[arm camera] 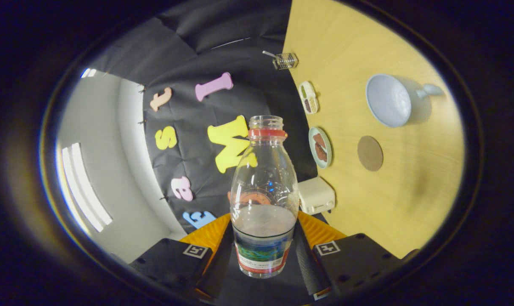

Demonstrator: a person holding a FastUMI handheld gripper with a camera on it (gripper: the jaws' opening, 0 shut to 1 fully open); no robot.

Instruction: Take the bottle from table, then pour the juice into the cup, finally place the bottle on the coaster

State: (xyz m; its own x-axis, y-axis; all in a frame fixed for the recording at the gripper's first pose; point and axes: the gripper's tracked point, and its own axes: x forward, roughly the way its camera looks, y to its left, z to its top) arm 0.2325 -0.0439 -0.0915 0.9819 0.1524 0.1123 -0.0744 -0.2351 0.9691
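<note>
Right now the tool (263, 250) is clenched on the bottle (263, 199), both fingers pressed against its lower, labelled part. The bottle is uncapped, with a red ring at the neck and a shallow layer of dark juice (263, 221) inside. The view is rolled, so the tabletop (410, 191) stands at 3 o'clock of the bottle. On it the cup (388, 101) lies at 2 o'clock, looking empty, with the coaster (370, 153) just below it
</note>
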